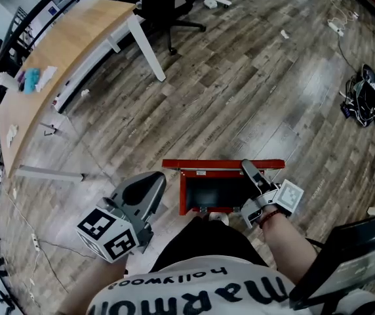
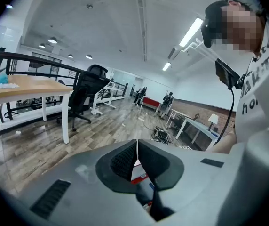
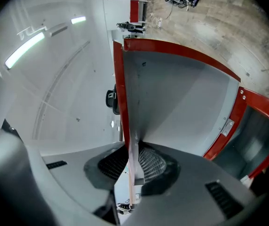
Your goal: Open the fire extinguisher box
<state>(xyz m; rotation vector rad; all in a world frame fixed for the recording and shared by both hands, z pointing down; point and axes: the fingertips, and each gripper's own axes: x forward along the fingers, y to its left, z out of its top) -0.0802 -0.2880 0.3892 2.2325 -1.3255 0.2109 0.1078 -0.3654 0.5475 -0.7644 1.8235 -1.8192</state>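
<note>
Left gripper (image 1: 149, 184), lower left: jaws together, empty, just left of the fire extinguisher box (image 1: 183, 199) at lower centre. Right gripper (image 1: 249, 169) is clamped on the raised lid (image 3: 172, 98) edge; lid runs left-right, so the right does the swing.

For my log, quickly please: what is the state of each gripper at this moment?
Left gripper: closed, holding nothing.
Right gripper: closed on the edge of the box lid.
</note>
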